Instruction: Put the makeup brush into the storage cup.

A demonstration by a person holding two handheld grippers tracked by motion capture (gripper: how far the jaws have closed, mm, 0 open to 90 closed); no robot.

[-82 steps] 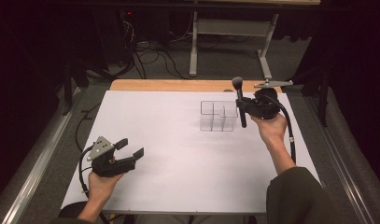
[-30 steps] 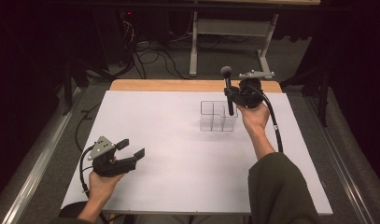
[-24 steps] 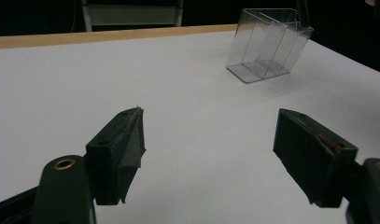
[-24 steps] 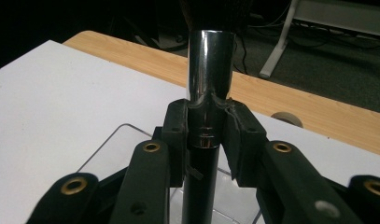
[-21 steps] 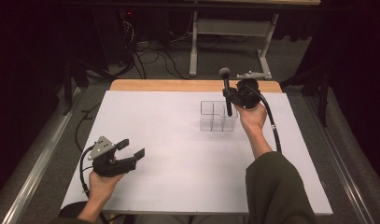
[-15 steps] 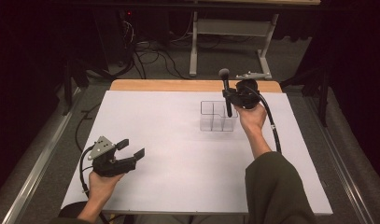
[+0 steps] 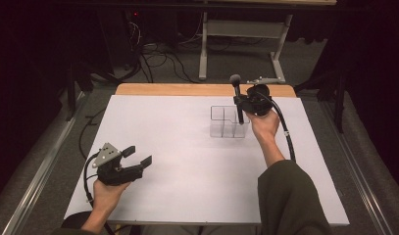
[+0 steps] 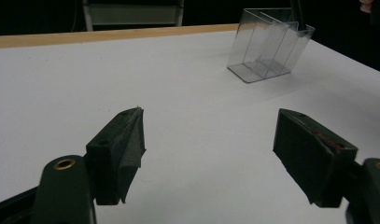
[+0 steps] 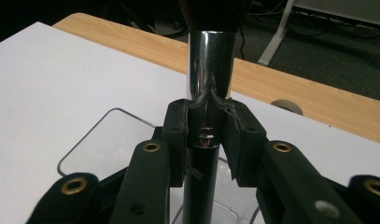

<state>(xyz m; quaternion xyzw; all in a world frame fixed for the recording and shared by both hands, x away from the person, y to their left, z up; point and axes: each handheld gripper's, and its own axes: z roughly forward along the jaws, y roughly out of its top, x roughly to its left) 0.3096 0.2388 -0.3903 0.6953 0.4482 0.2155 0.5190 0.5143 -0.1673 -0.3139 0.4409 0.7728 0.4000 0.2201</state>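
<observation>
A makeup brush (image 7: 237, 100) with a black handle, silver ferrule (image 9: 210, 70) and dark head stands upright. My right gripper (image 7: 241, 104) is shut on it just below the ferrule, jaws (image 9: 208, 140) tight on both sides. The handle's lower end (image 8: 297, 14) dips into the right end of a clear plastic organizer (image 7: 221, 122) with several compartments, which also appears in the gripper views (image 8: 267, 46) (image 9: 99, 144). My left gripper (image 7: 139, 155) rests low over the front left of the white table, open, with nothing between its pads (image 8: 211, 144).
The white table top (image 7: 187, 161) ends at a wooden strip (image 7: 187, 89) along its far side. Beyond it are floor cables (image 7: 158, 54) and a white metal frame (image 7: 246, 29). Metal rails run down both sides of the table.
My right gripper carried the brush left and away until it stood over the organizer, then lowered it slightly. The left gripper has stayed still.
</observation>
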